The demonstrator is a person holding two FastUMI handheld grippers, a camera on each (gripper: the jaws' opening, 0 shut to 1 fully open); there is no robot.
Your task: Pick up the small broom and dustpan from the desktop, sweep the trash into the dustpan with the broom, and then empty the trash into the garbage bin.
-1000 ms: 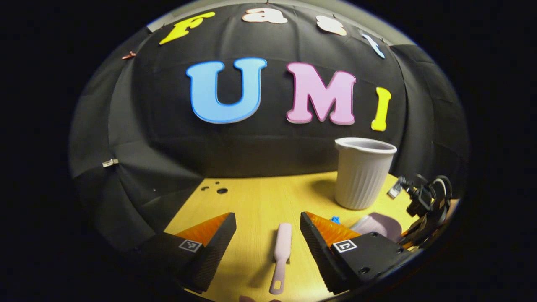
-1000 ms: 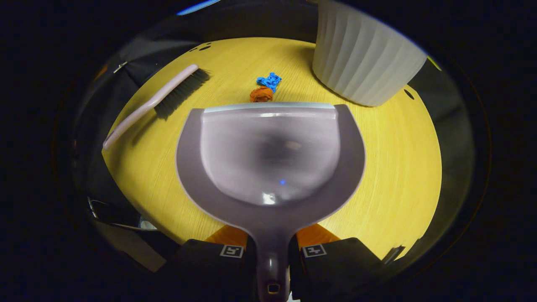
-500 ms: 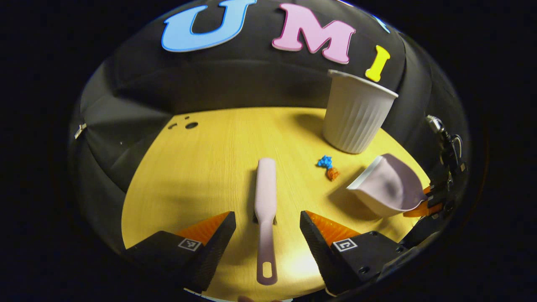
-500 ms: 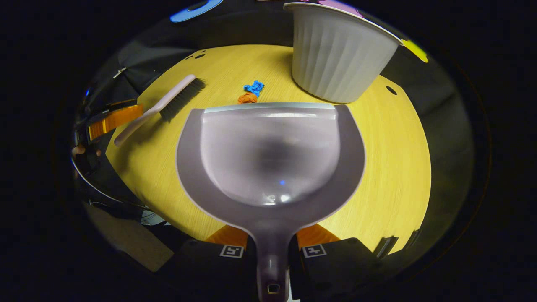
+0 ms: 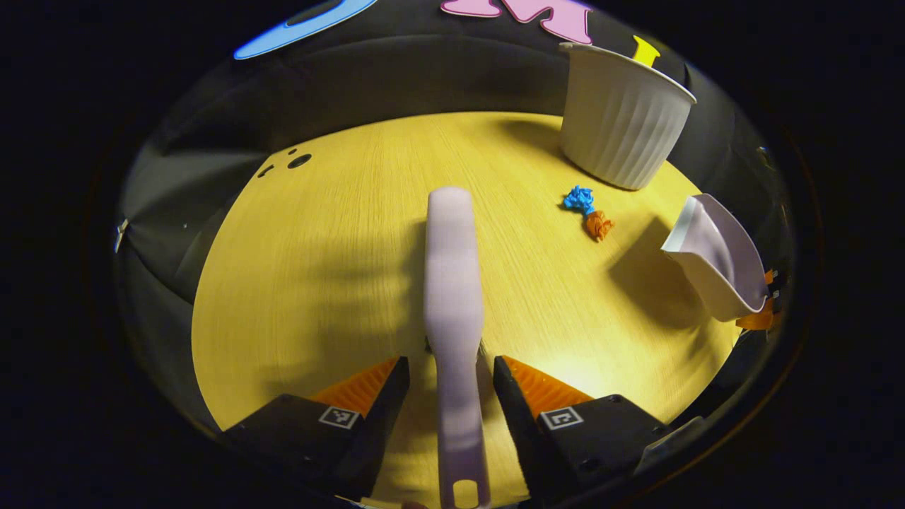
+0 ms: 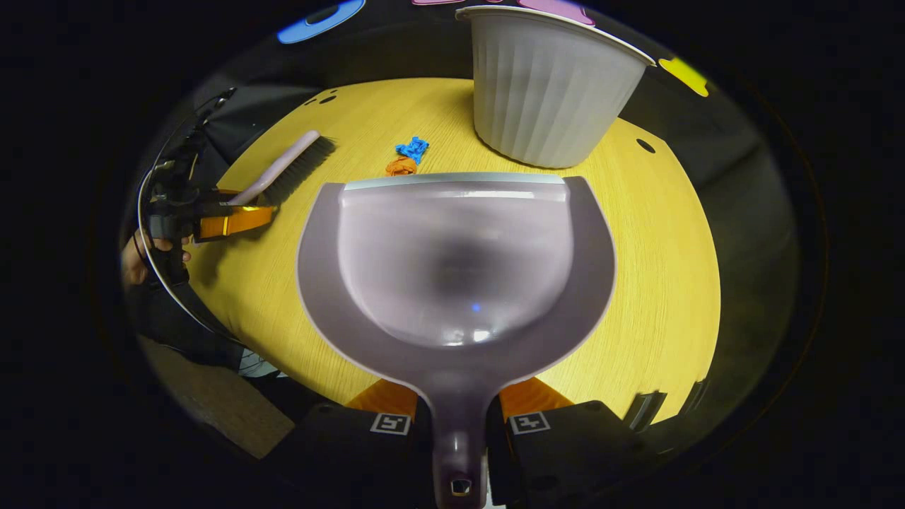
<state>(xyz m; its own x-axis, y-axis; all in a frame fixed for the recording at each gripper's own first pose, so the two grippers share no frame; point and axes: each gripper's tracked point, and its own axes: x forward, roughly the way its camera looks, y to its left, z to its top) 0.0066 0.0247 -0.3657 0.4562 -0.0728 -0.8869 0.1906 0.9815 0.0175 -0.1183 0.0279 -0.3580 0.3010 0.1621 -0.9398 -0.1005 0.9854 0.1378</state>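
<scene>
The pale pink broom (image 5: 452, 283) lies flat on the yellow table (image 5: 318, 268), handle toward me. My left gripper (image 5: 451, 375) straddles that handle, open, with a narrow gap on each side. A blue scrap (image 5: 580, 199) and an orange scrap (image 5: 599, 225) lie to the right, near the white ribbed bin (image 5: 622, 120). My right gripper (image 6: 458, 417) is shut on the handle of the grey dustpan (image 6: 456, 268), held tilted above the table; its front lip sits just short of the orange scrap (image 6: 401, 167) and the blue scrap (image 6: 412, 148). The broom (image 6: 283, 166) and the left gripper (image 6: 226, 220) show at far left.
The bin (image 6: 544, 99) stands upright at the back, just beyond the dustpan's lip. A hand (image 6: 134, 258) holds the left gripper at the table's left edge. Small dark holes (image 5: 297, 161) mark the back left of the tabletop. The dustpan (image 5: 714, 258) hangs at the right edge.
My left gripper has dropped and moved forward over the broom handle, its fingers a little closer together. The right gripper has drawn back slightly with the dustpan, so the bin looks farther away.
</scene>
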